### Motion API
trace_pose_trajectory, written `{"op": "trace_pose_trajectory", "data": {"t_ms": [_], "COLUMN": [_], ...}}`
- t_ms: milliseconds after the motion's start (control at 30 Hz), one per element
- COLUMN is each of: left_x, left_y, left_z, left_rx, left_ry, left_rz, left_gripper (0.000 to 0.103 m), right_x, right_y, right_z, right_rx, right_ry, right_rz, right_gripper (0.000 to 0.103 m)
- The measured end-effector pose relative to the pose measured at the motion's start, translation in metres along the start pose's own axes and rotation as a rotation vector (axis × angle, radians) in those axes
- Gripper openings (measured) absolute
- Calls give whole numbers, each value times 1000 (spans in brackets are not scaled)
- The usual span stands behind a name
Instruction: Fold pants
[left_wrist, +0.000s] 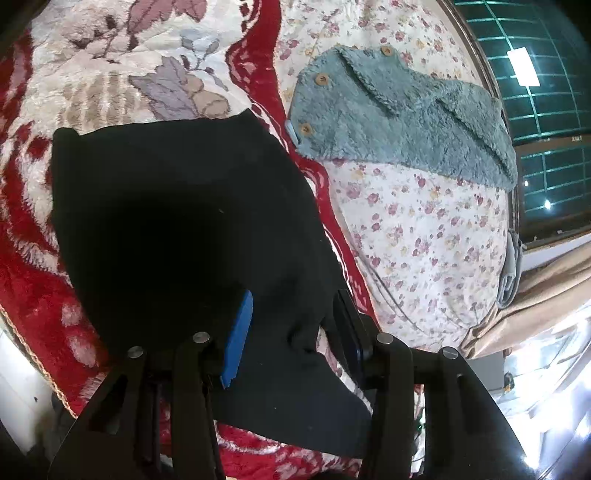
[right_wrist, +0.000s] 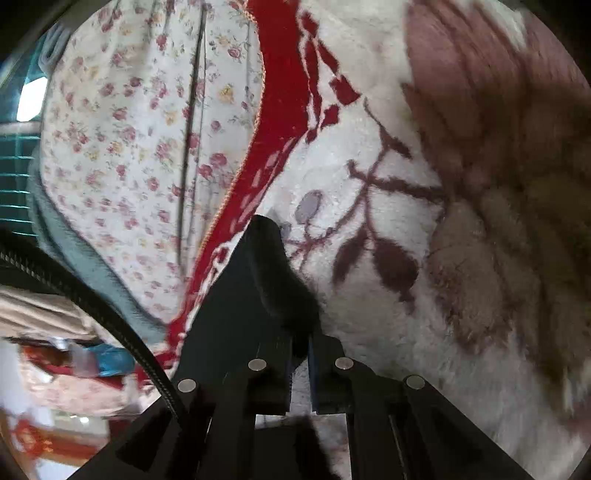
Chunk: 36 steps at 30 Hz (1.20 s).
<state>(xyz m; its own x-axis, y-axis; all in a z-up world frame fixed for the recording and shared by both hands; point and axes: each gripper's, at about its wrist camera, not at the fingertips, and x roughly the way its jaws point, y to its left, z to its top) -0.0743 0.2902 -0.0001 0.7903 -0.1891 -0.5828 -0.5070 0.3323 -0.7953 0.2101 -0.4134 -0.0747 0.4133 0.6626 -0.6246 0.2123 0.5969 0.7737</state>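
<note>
the black pants lie on the plush red and cream blanket, near the left gripper and spreading away from it as one broad, flat dark panel with a straight far edge. it looks already doubled over at least once, though the cloth is so dark that no seams or layers can be made out, so i can't say how many folds are in. i'd judge the job about midway: the bulk lies flat, but the near corner is rumpled and both claws are busy with edges.

the left gripper stands with its jaws half apart, a bunched fold of the pants between them; the blue pad sits by the cloth, and whether it presses i cannot tell. in the right wrist view the right gripper is pinched together on a raised black tongue of the same fabric, which stands up in a soft peak beyond the fingers.

the pants are matte, thin and limp. the blanket is deep pile with woven leaves. to the right lies a quilted floral bedspread, and on it, farther off, a fuzzy teal garment with wooden buttons, well apart from the pants.
</note>
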Motion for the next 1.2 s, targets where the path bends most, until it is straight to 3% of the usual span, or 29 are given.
{"op": "trace_pose_trajectory", "data": {"t_ms": [100, 167, 233, 300, 467, 633, 733, 833, 900, 1033, 1133, 1200], "left_x": [-3, -5, -9, -16, -36, -29, -31, -27, -12, 31, 52, 68], "left_y": [2, 2, -1, -3, 4, 13, 19, 25, 24, 2, -6, -11], "left_z": [1, 1, 1, 1, 2, 11, 18, 51, 86, 154, 177, 183], "left_rx": [-16, -12, 1, 17, 8, -37, -61, -101, -91, 133, 284, 391], "left_ry": [-26, -41, -66, -107, -255, -209, -233, -243, -188, -34, 4, 42], "left_rz": [-6, -13, -29, -43, -47, -55, -58, -72, -76, 90, 214, 242], "left_gripper": [53, 54, 54, 54, 65, 65, 70, 83, 83, 83, 83, 83], "right_x": [-4, -6, -10, -10, -12, -12, -14, -14, -15, -15, -16, -16], "right_y": [-5, 0, 11, 12, 8, 8, 5, 4, 4, 5, 4, 3], "right_z": [-11, -28, -39, -42, -41, -40, -40, -39, -39, -41, -40, -40], "right_rx": [-116, -291, -366, -379, -364, -365, -357, -354, -352, -352, -350, -347], "right_ry": [-70, -146, -190, -194, -193, -191, -188, -187, -186, -187, -188, -189], "right_rz": [52, 43, -9, -20, 5, 25, 46, 54, 57, 59, 69, 72], "right_gripper": [3, 4, 12, 13, 13, 13, 14, 14, 13, 13, 13, 13]}}
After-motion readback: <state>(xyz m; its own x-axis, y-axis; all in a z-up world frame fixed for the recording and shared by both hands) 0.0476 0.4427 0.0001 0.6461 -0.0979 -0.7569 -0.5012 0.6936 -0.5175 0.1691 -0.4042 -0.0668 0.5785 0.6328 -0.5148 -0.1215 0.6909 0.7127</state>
